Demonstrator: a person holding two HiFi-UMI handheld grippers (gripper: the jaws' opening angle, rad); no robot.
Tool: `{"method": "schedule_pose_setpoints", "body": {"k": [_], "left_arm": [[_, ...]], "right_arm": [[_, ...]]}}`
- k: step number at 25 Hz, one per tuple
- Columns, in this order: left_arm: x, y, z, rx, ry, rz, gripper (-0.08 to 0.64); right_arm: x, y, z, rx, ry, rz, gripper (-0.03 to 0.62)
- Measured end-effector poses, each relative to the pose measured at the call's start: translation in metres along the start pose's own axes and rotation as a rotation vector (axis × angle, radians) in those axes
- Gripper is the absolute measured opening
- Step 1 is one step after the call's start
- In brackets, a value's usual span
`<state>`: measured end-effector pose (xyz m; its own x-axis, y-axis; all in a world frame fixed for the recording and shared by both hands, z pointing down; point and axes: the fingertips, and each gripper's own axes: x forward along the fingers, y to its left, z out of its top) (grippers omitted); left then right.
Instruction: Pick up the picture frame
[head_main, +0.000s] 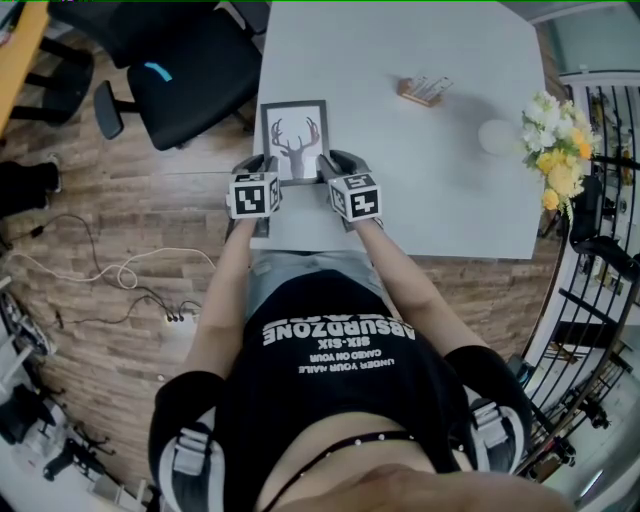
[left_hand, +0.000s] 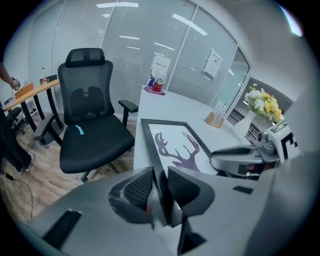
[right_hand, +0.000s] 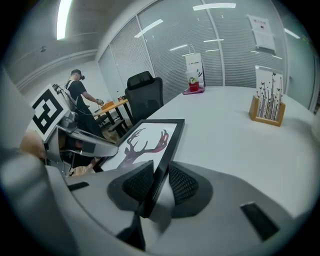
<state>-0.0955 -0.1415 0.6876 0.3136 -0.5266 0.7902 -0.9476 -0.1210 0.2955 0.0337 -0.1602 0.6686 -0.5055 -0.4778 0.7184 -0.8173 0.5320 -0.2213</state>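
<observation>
The picture frame (head_main: 296, 140) is black with a deer print and lies at the near edge of the white table (head_main: 420, 150). My left gripper (head_main: 262, 176) has the frame's left rim (left_hand: 161, 190) between its pads, and they press on it. My right gripper (head_main: 334, 172) closes on the right rim (right_hand: 159, 186) in the same way, with a pad against each side. In the left gripper view the right gripper (left_hand: 239, 156) shows across the deer print (left_hand: 181, 148). In the right gripper view the left gripper (right_hand: 82, 145) shows beyond the print.
A wooden card holder (head_main: 424, 91), a white round object (head_main: 497, 136) and a flower bouquet (head_main: 556, 150) stand further back and to the right on the table. A black office chair (head_main: 190, 70) stands left of the table. Cables (head_main: 120, 275) lie on the wood floor.
</observation>
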Motion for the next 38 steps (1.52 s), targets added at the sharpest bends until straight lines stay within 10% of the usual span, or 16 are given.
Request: {"method": "schedule_pose_setpoints", "body": {"k": [38], "left_arm": [[-0.058,-0.023,0.040,0.032,-0.120,0.028,0.100]], "right_arm": [[-0.050,0.011,0.052,-0.070,-0.150,-0.027,0.092]]}}
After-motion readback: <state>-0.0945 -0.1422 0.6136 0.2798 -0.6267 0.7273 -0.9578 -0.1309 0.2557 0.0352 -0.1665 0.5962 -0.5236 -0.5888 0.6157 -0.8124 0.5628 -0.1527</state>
